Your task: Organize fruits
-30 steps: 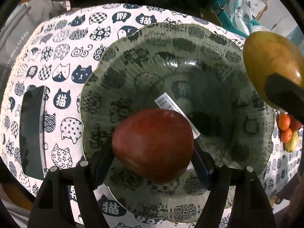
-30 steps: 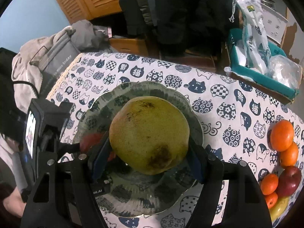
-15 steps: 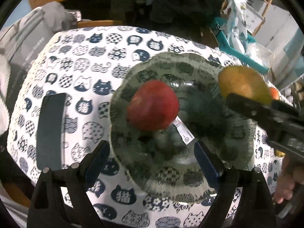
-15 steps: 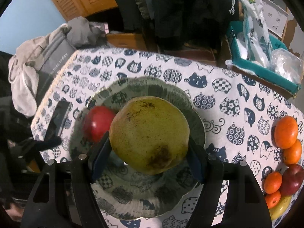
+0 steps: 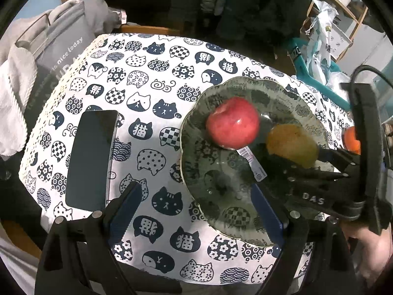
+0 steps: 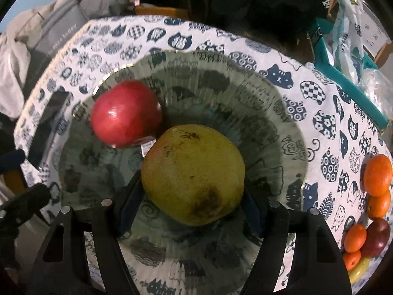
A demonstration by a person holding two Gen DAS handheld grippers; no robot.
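Item one: the glass plate [image 6: 277, 113], patterned and scallop-edged, standing on the desk [image 5: 147, 93] over its cat-print cloth. We judge it to be the collecting place for the fruit, which explains why both tools are gathered here.

Item two: the red apple [image 5: 232, 123], resting in the plate toward its far-left rim, free of any grip. A barcode sticker [image 5: 253, 163] shows through the glass just beside it.

Item three: the yellow-green pear [image 6: 194, 174], clamped between the blue pads of the right hand-held gripper [image 6: 189, 206] and held low over the plate's middle, near the apple. We cannot tell whether it touches the glass. We take the central position as leaving the apple undisturbed and keeping room along the rim.

Item four: the left hand-held gripper [image 5: 196, 209], fingers spread wide and holding nothing, positioned near the plate's near edge. We read it as standing clear so the right tool can work.

Item five: remaining stock, namely oranges [image 6: 377, 174], a dark red fruit [image 6: 375, 237] and a yellow one, grouped at the right of the desk, well apart from the plate.

Item six: a dark phone [image 5: 92, 159] lying flat left of the plate.
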